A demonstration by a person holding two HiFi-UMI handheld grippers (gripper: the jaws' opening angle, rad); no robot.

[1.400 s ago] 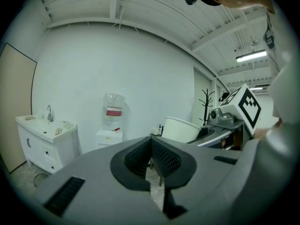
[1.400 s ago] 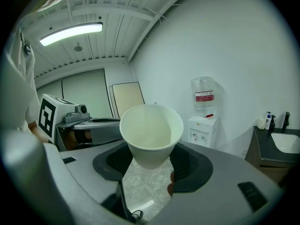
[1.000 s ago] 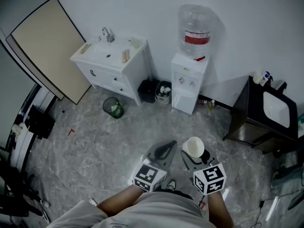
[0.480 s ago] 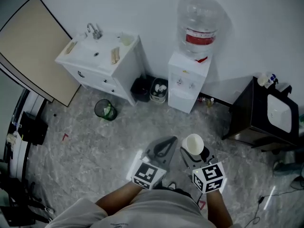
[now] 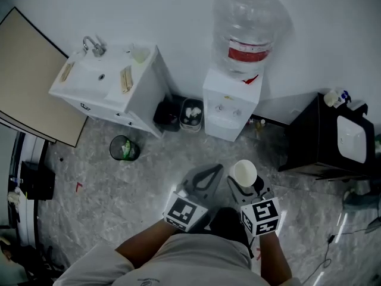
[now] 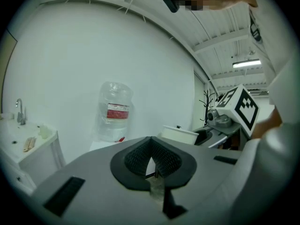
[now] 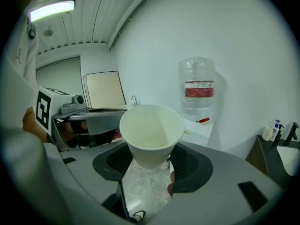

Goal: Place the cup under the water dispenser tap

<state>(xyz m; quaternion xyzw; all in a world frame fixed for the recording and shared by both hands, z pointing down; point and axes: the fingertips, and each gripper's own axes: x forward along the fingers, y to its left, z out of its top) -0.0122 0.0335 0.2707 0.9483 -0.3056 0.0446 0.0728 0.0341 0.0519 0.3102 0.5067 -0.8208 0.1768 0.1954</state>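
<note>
A white paper cup [image 5: 243,173] stands upright and empty between the jaws of my right gripper [image 5: 243,187], which is shut on its lower part; the right gripper view shows the cup [image 7: 151,132] close up in that gripper [image 7: 152,160]. My left gripper [image 5: 205,180] hangs beside it on the left, its pads together and nothing held [image 6: 152,156]. The white water dispenser [image 5: 229,109] with its clear bottle [image 5: 245,31] stands against the wall ahead, well apart from both grippers. Its bottle [image 7: 198,90] shows beyond the cup.
A white sink cabinet [image 5: 107,85] stands left of the dispenser, with two dark bins [image 5: 178,113] between them and a green waste bin [image 5: 122,149] on the floor. A dark cabinet with a basin [image 5: 336,139] is at the right. A board [image 5: 30,76] leans at the far left.
Both grippers have travelled forward with the person toward the dispenser, which now looks larger and nearer. The cup stays held in the right gripper.
</note>
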